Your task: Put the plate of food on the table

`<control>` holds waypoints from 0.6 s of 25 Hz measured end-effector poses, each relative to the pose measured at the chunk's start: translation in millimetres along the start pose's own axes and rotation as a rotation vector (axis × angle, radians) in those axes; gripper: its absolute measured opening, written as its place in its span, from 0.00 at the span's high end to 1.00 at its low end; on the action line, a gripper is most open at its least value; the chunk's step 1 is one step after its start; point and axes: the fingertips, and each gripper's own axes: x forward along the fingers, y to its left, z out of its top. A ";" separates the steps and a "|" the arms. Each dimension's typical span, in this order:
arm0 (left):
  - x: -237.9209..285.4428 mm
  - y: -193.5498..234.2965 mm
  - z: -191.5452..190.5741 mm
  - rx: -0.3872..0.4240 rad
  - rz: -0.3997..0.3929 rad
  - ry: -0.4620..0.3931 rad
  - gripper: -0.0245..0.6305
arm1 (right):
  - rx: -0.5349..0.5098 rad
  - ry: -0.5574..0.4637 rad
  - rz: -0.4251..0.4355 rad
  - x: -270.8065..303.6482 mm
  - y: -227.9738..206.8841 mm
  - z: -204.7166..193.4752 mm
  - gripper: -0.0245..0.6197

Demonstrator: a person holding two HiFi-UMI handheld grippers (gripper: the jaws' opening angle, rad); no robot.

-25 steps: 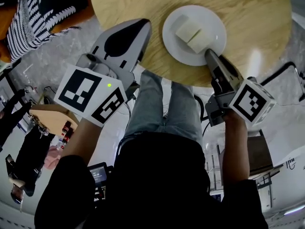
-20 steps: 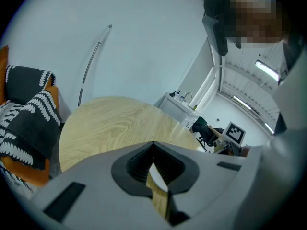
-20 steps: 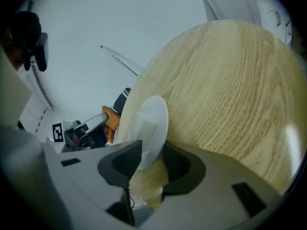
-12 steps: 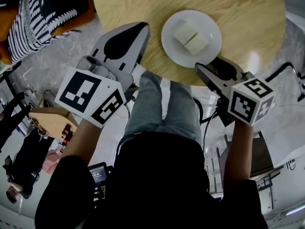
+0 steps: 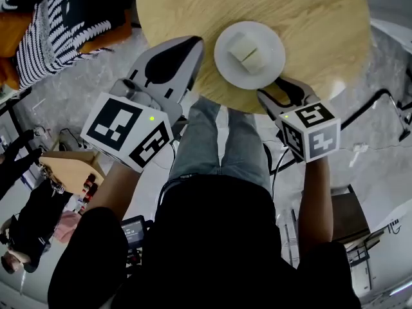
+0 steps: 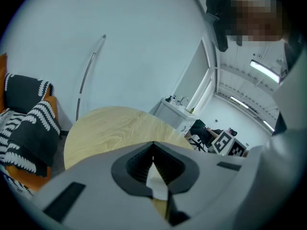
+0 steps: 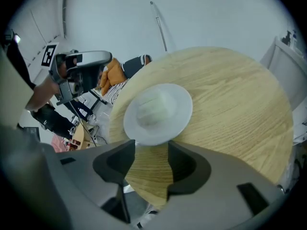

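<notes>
Two right gripper (image 7: 150,152) jaws gape, empty, just short of the round white plate (image 7: 158,113) of pale food blocks (image 5: 246,50) on the round wooden table (image 5: 309,18); the left gripper (image 6: 153,147), in its own view, is closed.

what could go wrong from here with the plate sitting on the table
The plate sits close to the near edge of the table, just ahead of the open right tongs; a forward bump might shove it or tip it off. The food blocks lie loose on it, so a knock may slide them.
</notes>
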 end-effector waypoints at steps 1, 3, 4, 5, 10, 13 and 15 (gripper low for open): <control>-3.3 -1.7 2.7 0.002 0.001 -0.005 0.95 | -0.008 -0.005 -0.011 0.6 1.3 1.0 0.62; -8.6 -6.7 8.1 0.008 0.002 -0.013 0.95 | -0.013 -0.015 -0.025 1.9 1.3 -0.3 0.62; -9.7 -9.6 10.8 0.013 0.000 -0.018 0.95 | -0.014 -0.017 -0.029 3.0 -0.4 -2.5 0.62; -10.3 -12.6 13.6 0.019 -0.002 -0.025 0.95 | -0.015 -0.014 -0.032 4.2 -2.3 -5.0 0.62; -21.1 -25.2 34.5 0.043 0.004 -0.062 0.95 | -0.030 -0.007 -0.073 6.8 -6.5 -4.4 0.63; -25.7 -36.7 48.0 0.067 -0.008 -0.082 0.95 | -0.062 -0.008 -0.129 8.8 -10.9 -6.4 0.66; -30.7 -47.9 53.9 0.086 -0.017 -0.092 0.95 | -0.077 -0.012 -0.148 9.8 -12.2 -11.9 0.66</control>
